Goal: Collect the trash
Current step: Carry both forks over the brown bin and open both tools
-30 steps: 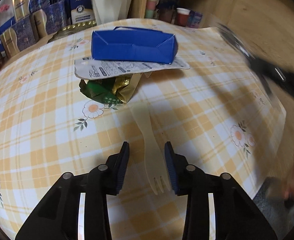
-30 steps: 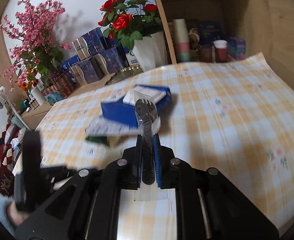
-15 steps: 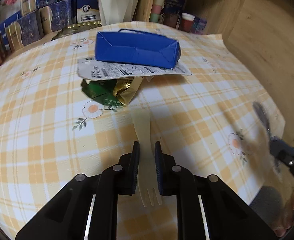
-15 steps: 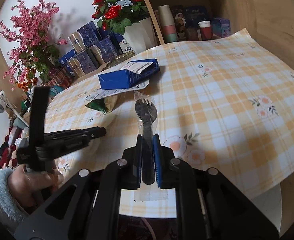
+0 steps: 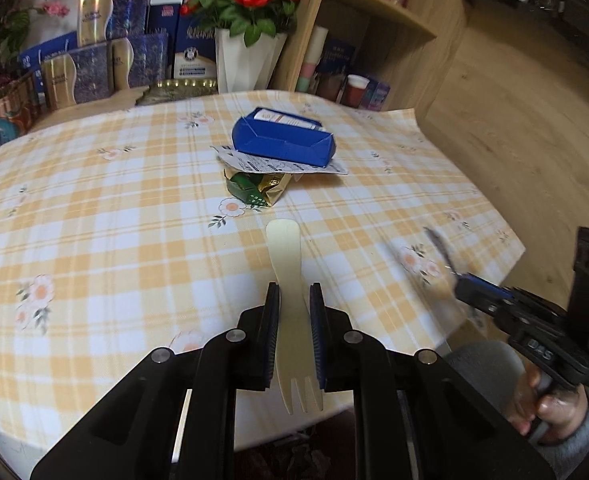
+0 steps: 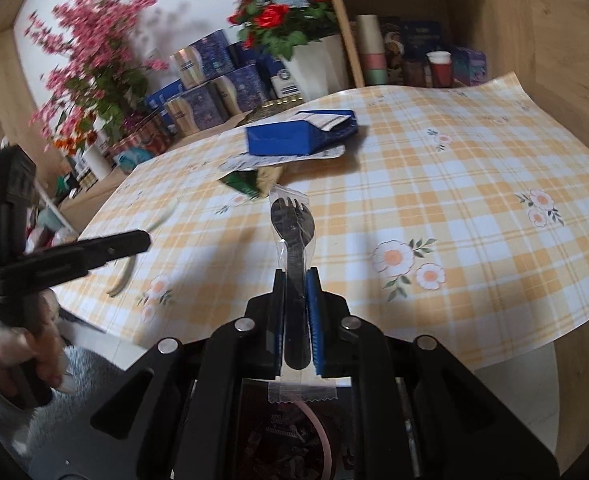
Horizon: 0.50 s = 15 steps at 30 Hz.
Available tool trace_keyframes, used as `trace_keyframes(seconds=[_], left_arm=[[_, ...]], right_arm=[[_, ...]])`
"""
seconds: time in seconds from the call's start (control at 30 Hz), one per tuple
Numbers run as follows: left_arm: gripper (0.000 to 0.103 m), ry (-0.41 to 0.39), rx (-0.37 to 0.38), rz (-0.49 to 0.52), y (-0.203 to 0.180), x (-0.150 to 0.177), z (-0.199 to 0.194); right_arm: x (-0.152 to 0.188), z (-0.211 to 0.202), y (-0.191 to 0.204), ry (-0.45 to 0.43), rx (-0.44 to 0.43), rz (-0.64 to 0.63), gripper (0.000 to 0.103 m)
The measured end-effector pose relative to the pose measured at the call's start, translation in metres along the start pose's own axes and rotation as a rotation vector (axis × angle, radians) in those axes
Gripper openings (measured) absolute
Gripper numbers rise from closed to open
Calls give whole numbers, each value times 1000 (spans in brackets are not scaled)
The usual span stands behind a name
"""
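- Your left gripper (image 5: 294, 308) clamps the wooden fork (image 5: 290, 300); your right gripper (image 6: 295, 292) clamps the wrapped black fork (image 6: 293, 224).
- The blue box (image 5: 282, 142) holds a white packet.
- Only the right view shows the bin (image 6: 290, 432) below.

This is a lived-in home, likely a dining corner. A table under a yellow-and-white checked floral cloth (image 5: 134, 216) fills the middle. At twelve o'clock stand red artificial roses in a white vase (image 5: 246, 60) and navy gift boxes (image 5: 90, 72); at one o'clock, light wooden shelves (image 5: 378, 28) hold stacked paper cups (image 6: 372, 50).
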State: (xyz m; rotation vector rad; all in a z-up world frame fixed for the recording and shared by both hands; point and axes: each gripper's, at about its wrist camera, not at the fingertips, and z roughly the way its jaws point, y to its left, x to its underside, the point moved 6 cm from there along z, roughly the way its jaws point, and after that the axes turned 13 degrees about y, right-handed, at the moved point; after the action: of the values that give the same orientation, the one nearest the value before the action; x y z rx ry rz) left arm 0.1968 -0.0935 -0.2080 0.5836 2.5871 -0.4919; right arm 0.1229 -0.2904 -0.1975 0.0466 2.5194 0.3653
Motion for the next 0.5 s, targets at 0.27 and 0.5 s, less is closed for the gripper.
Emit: trace_keyframes(seconds=[0.27,0.5], left_arm=[[15,-43,-11,3,8,55,-46],[15,-74,9,-35,16,102,-61]], right_arm=[[33,-10,46,32,-47,-144,14],[75,-1,78,134,-106,-250,14]])
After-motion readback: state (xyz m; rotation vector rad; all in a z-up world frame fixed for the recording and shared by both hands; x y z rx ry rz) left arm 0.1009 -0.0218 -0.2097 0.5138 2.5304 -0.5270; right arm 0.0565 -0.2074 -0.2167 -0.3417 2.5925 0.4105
